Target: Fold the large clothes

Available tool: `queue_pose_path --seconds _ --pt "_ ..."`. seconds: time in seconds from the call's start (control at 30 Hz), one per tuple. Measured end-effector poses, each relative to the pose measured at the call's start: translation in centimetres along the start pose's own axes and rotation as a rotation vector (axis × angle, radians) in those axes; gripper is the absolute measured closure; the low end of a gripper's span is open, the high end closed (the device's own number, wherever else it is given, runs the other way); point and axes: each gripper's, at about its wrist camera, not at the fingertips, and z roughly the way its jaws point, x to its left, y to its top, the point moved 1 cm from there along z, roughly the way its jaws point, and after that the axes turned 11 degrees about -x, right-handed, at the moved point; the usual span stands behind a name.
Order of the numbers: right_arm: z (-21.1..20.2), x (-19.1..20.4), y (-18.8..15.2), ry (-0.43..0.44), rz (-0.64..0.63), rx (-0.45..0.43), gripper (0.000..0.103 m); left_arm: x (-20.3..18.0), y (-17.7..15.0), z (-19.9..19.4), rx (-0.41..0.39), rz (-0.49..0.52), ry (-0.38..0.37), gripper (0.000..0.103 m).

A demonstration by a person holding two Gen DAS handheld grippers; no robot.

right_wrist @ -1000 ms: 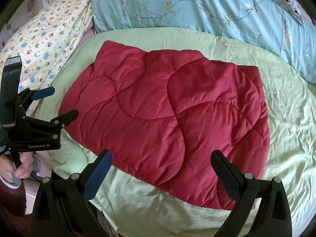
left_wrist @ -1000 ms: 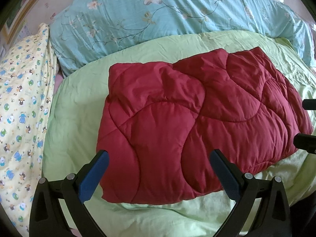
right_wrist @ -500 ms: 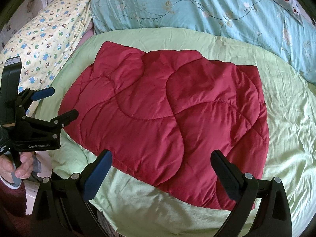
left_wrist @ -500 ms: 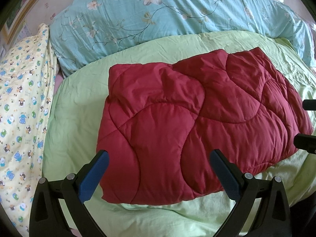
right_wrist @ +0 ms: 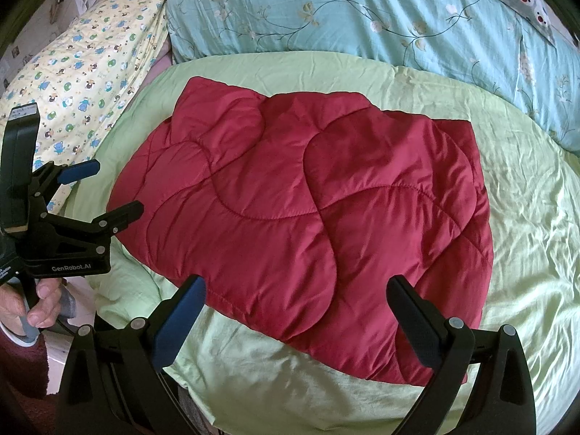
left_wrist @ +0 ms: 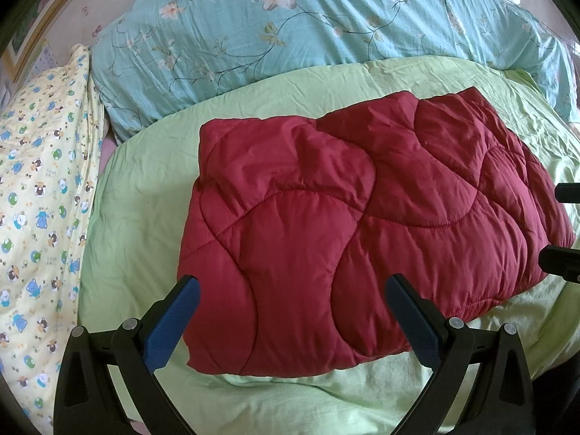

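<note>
Red and puffy, the quilted jacket point(left_wrist: 355, 232) lies folded into a thick block in the middle of the green sheet point(left_wrist: 145, 195). Compared with the pictures from a moment ago, almost nothing has changed: the block sits in the same spot and both tools hang where they were. That likely means the folding is done, or the person is pausing to check it. The left gripper point(left_wrist: 290, 311) is spread wide over the near edge and holds nothing. The right gripper point(right_wrist: 295, 313) is spread wide too, also empty. A blue flowered quilt point(left_wrist: 326, 29) lies behind.
</note>
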Motion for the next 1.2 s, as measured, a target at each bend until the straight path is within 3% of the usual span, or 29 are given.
queue_pose_path --seconds 1.2 --pt "0.9 -1.8 -0.5 -0.012 0.066 -0.005 0.002 0.0 0.8 1.0 0.011 -0.028 -0.022 0.001"
